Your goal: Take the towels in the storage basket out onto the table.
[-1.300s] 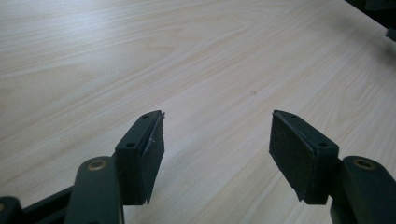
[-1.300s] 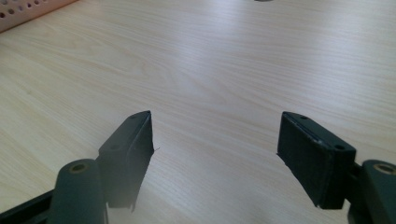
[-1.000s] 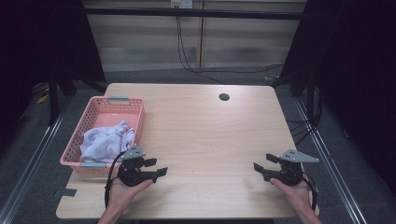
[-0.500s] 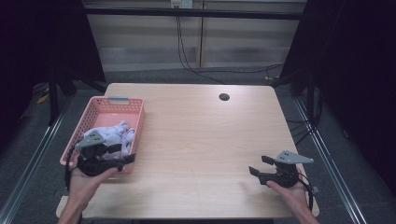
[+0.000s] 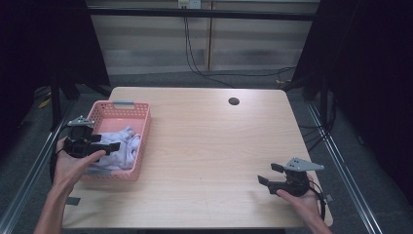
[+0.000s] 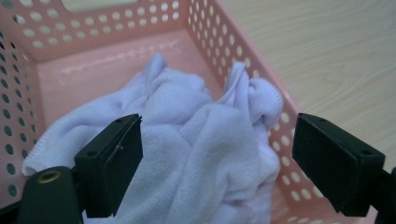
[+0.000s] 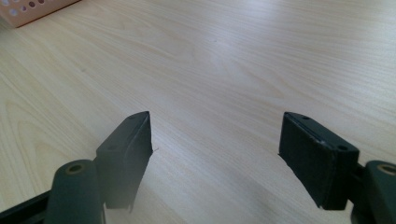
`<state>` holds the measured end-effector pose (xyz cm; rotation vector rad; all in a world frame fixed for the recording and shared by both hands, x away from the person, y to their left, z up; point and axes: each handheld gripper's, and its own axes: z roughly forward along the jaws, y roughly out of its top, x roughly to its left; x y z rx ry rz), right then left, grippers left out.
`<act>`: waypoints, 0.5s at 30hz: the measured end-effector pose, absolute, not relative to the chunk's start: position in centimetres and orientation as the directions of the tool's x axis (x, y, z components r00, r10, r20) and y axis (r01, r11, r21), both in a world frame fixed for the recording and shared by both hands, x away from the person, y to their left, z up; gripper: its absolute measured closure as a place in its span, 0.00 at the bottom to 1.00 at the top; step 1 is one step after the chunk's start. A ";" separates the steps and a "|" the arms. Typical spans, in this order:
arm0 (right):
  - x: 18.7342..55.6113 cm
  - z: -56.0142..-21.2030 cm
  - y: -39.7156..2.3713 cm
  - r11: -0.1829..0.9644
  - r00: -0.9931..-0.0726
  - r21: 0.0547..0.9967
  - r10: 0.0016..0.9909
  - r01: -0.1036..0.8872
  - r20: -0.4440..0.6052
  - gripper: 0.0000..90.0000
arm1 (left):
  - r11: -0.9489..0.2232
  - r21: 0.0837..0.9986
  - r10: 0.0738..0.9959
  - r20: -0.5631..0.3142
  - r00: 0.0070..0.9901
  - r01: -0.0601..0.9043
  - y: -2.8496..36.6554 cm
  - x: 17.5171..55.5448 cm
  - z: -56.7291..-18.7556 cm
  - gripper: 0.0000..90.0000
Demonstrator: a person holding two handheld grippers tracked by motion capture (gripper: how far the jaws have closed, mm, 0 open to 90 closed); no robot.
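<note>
Pale wooden desk (image 5: pixel 204 146) seen from above: at left, a pink basket (image 5: pixel 141 146) holding a crumpled white cloth (image 5: pixel 124 146), over which the left gripper (image 5: pixel 114 146) hovers, its jaws having just been opening and nothing between them; at right, the right gripper (image 5: pixel 267 174), jaws apart over bare wood.

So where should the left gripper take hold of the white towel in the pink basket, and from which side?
Probably from above. The white towel lies crumpled in the pink basket, whose walls block a sideways approach. Best grip one of the raised folds near the middle of the heap, since a ridge fits between the pads. The left gripper, its jaws just opened wide, hangs over the towel with nothing pinched.
</note>
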<state>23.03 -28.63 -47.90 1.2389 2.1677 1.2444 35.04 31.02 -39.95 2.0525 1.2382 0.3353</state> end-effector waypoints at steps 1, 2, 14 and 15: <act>23.1 -47.9 -28.6 0.234 -0.558 0.825 0.822 0.513 0.114 0.28 | -0.307 0.675 0.850 -0.121 0.512 0.670 31.1 35.3 -40.3 0.18; 23.1 -48.0 -28.6 0.239 -0.558 0.821 0.822 0.518 0.113 0.28 | -0.329 0.659 0.843 -0.118 0.524 0.677 31.2 35.6 -40.7 0.18; 23.4 -48.2 -28.3 0.236 -0.566 0.809 0.812 0.538 0.139 0.26 | -0.415 0.512 0.843 -0.094 0.529 0.752 30.6 38.3 -43.8 0.09; 23.4 -48.2 -28.4 0.231 -0.565 0.809 0.812 0.541 0.146 0.26 | -0.402 0.492 0.852 -0.108 0.512 0.772 30.7 38.7 -44.1 0.07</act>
